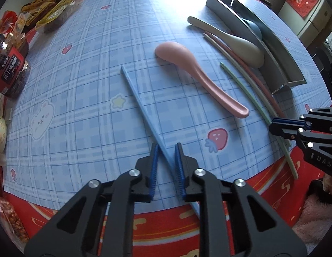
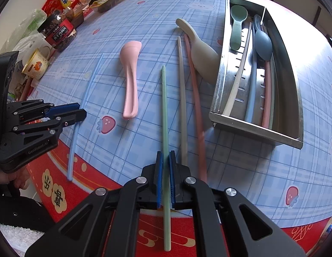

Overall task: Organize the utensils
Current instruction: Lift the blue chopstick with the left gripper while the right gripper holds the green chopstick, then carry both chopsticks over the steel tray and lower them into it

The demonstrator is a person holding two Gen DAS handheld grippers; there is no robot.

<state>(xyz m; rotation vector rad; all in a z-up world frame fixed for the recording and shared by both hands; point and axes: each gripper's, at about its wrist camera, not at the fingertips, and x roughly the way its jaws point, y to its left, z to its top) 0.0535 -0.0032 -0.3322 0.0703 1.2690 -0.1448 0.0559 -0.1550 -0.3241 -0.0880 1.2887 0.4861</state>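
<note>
Tongs first: we are clamping our right gripper (image 2: 165,156) on the green chopstick (image 2: 164,107), while our left gripper (image 1: 166,148) is seemingly pinching the blue chopstick (image 1: 140,98) on the checked tablecloth (image 1: 80,85), near the steel tray (image 2: 290,98).

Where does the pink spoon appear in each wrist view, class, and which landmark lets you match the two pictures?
Left wrist view: the pink spoon lies right of centre, bowl up-left, handle down-right.
Right wrist view: the pink spoon lies left of centre, bowl at top, handle pointing down.
Shared landmark: the metal tray beyond the cream spoon.
</note>
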